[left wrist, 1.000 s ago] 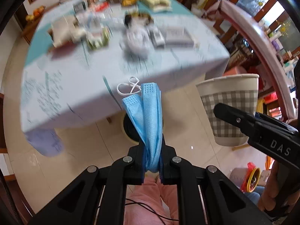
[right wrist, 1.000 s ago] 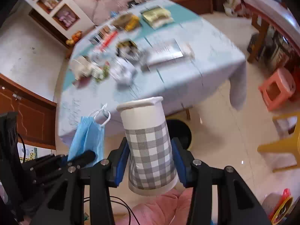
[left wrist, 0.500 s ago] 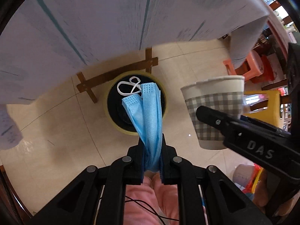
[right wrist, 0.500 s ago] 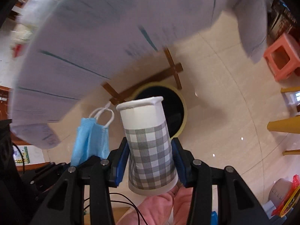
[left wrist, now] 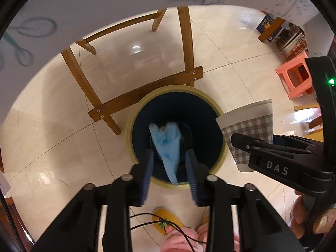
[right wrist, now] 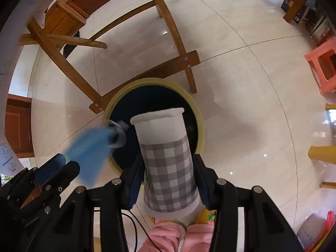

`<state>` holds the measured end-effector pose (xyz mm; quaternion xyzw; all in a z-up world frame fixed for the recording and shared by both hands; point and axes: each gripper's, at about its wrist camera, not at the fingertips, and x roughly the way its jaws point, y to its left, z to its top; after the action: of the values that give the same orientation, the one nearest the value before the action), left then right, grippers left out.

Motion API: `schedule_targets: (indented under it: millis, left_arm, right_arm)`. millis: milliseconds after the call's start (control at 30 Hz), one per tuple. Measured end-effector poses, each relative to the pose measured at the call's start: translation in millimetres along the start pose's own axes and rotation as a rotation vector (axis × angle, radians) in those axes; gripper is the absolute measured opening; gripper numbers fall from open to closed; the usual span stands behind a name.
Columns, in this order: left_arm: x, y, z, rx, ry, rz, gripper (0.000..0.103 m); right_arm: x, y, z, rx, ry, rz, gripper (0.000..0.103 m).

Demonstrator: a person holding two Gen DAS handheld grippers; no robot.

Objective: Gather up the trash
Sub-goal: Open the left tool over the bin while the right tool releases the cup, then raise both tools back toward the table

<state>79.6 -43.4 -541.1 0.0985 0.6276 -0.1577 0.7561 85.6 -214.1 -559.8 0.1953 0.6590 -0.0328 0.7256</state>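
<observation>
A round trash bin (left wrist: 222,113) with a yellow rim and dark inside stands on the tile floor; it also shows in the right wrist view (right wrist: 200,121). My left gripper (left wrist: 169,157) is open just above the bin, and a blue face mask (left wrist: 167,145) falls loose between its fingers into the bin. In the right wrist view the mask (right wrist: 90,147) is a blur at the bin's left rim. My right gripper (right wrist: 169,168) is shut on a grey-checked paper cup (right wrist: 168,161), held upright over the bin's near edge; the cup (left wrist: 250,126) shows right of the bin.
Wooden table legs and cross-braces (left wrist: 147,92) stand just behind the bin, under a tablecloth edge (left wrist: 84,4). An orange plastic stool (left wrist: 296,77) is at the far right, a yellow one (right wrist: 323,155) nearer. The person's pink-clad legs and slippers (left wrist: 168,220) are below.
Both grippers dropped from table height to just above the bin. My left gripper opened and let go of the mask, which now falls into the bin. The cup stays gripped.
</observation>
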Motion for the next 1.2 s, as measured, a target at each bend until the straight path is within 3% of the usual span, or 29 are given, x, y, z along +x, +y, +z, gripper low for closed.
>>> schedule_targets:
  millis: [67, 400, 533, 600, 833, 1200]
  left_arm:
    - [3.0, 2.6, 2.5, -0.006, -0.016, -0.005, 0.054]
    - [12.3, 4.9, 9.7, -0.003, -0.041, 0.012, 0.076]
    - [5.4, 8.9, 8.8, -0.028, -0.056, 0.013, 0.092]
    - [0.9, 12.4, 7.6, -0.045, -0.065, 0.004, 0.092]
    - [-19.1, 22.9, -4.2, -0.097, -0.100, -0.033, 0.093]
    - [-88.3, 29.2, -30.2, -0.177, -0.187, -0.080, 0.093]
  right_arm:
    - [5.7, 1.2, 3.3, -0.012, 0.003, 0.002, 0.047]
    - [24.7, 2.4, 12.7, -0.020, 0.024, 0.040, 0.052]
    - [25.5, 3.6, 15.3, -0.030, 0.020, 0.056, 0.073]
    - [23.4, 5.5, 15.6, -0.041, 0.010, 0.056, 0.078]
    - [9.7, 3.2, 13.8, -0.033, -0.020, 0.073, 0.078]
    - [-37.3, -2.3, -9.9, 0.004, -0.008, 0.092, 0.078]
